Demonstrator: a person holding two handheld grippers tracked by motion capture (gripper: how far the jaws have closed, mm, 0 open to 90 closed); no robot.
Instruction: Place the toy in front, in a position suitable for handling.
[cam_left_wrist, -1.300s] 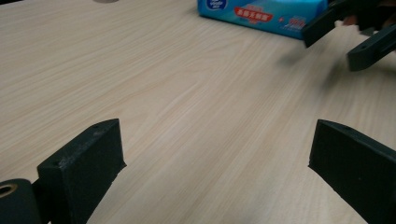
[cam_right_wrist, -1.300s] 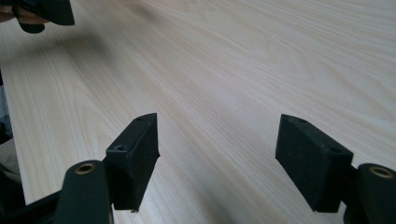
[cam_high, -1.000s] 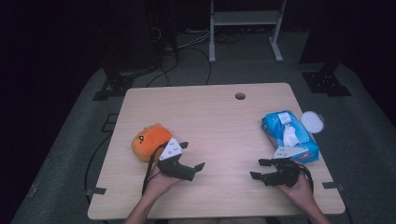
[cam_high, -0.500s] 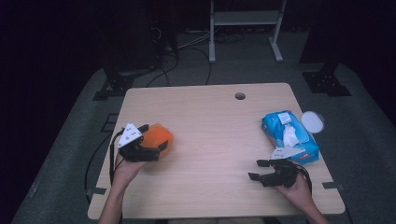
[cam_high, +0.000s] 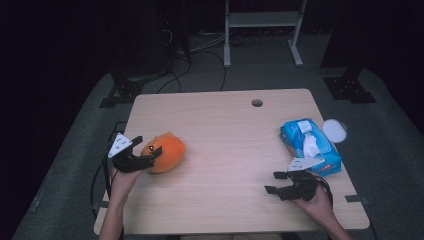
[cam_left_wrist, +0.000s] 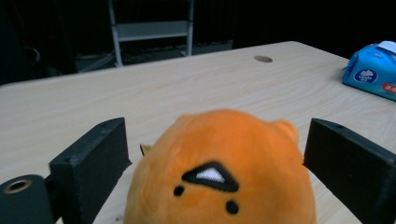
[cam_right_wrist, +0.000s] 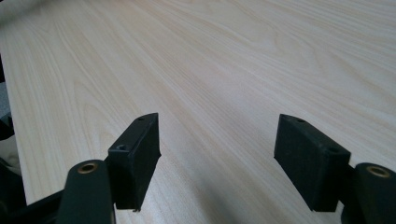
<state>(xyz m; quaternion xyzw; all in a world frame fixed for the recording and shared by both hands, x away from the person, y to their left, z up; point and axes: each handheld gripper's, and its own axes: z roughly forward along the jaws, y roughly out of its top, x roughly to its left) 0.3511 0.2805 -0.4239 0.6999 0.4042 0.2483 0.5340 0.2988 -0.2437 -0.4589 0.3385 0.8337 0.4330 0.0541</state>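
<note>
Orange and soft, the plush toy (cam_high: 165, 151) sits on the left part of the wooden surface (cam_high: 225, 130), near the left edge. My left gripper (cam_high: 145, 157) is right at it. In the left gripper view my left fingers (cam_left_wrist: 91, 163) are spread wide apart, one on each side of the toy (cam_left_wrist: 224, 172). The toy sits between them, and I cannot tell if they touch it. It has a little dark triangle and two dots on it.

Over on the right, my right gripper (cam_high: 275, 182) hovers low over bare wood, near the front edge. Its fingers (cam_right_wrist: 135, 158) are wide apart too, with nothing between them. A blue pack of wipes (cam_high: 310, 145) lies just behind it, and a white round lid (cam_high: 334, 130) sticks out past the pack.
</note>
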